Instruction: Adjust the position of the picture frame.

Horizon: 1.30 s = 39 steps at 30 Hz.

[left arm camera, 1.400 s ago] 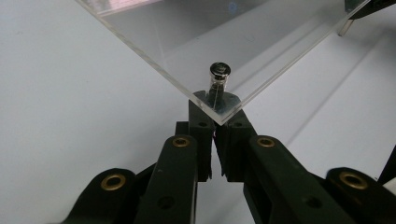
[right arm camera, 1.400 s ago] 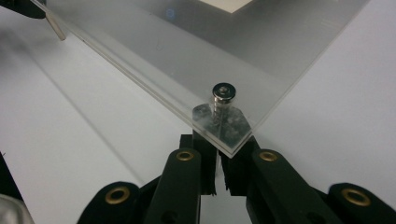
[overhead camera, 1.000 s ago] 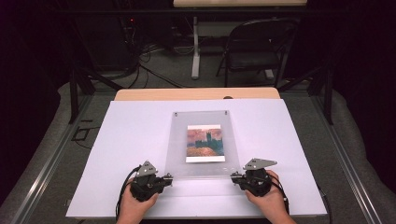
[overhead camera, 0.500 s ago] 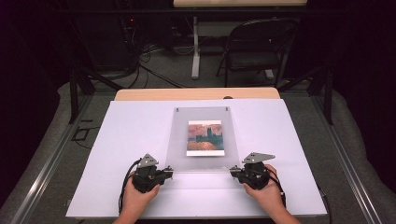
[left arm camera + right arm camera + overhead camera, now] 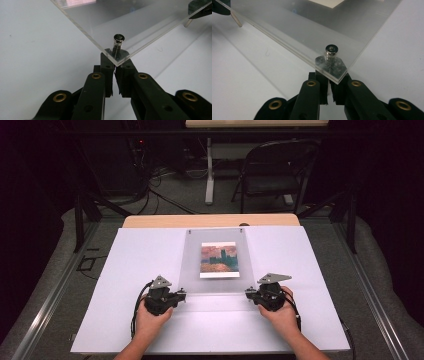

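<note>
A clear acrylic picture frame (image 5: 214, 285) holding a small orange and blue landscape print (image 5: 219, 259) lies in the middle of the white board (image 5: 125, 270). My left gripper (image 5: 183, 296) is at its near left corner and my right gripper (image 5: 248, 294) at its near right corner. In the left gripper view the jaws are shut on a metal corner peg (image 5: 118, 41) under the acrylic corner (image 5: 117, 61). In the right gripper view the jaws are shut on the other corner peg (image 5: 331, 51) below that corner (image 5: 337, 75). The near edge sits raised off the board.
The white board rests on a wooden table (image 5: 210, 220). Two more pegs (image 5: 189, 230) mark the frame's far corners. A folding chair (image 5: 272, 175), a table leg (image 5: 209, 170) and cables stand on the floor behind. Metal rails (image 5: 50, 300) run along both sides.
Both hands and grippers have moved away from the person, and the acrylic frame with its print has shifted toward the far edge of the board with them.
</note>
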Each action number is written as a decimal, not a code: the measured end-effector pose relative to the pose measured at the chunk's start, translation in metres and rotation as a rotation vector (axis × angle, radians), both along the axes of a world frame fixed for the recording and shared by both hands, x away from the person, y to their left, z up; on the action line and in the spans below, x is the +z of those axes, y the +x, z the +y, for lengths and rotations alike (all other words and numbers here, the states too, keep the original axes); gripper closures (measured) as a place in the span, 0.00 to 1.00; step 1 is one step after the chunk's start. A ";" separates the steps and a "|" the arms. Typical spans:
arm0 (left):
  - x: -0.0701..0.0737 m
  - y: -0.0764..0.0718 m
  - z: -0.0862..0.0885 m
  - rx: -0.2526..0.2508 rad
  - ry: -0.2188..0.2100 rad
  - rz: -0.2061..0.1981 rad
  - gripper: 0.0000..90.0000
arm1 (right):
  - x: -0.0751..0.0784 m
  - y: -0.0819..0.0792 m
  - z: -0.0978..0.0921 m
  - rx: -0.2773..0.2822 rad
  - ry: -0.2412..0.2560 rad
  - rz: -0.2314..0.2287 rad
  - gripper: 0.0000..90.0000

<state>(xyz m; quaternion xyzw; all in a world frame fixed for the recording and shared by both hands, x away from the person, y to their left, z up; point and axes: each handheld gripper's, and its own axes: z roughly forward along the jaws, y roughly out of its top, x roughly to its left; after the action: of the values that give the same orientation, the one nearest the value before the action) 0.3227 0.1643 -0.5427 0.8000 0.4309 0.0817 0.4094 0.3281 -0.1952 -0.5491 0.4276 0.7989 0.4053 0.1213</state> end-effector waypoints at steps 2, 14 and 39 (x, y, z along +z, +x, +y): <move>0.000 -0.001 -0.001 0.013 0.013 -0.020 0.94 | 0.000 0.001 0.001 -0.002 0.001 -0.003 0.95; -0.001 0.001 0.002 0.019 -0.008 -0.012 0.94 | -0.002 0.003 0.003 -0.007 0.011 -0.014 0.95; -0.005 0.006 0.003 0.047 -0.058 0.012 0.92 | -0.005 0.006 0.001 -0.046 0.040 -0.010 0.89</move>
<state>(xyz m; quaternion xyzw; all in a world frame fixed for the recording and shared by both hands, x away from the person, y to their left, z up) 0.3290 0.1676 -0.5473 0.7779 0.4542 0.0739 0.4279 0.3339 -0.1937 -0.5537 0.4462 0.7800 0.4203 0.1261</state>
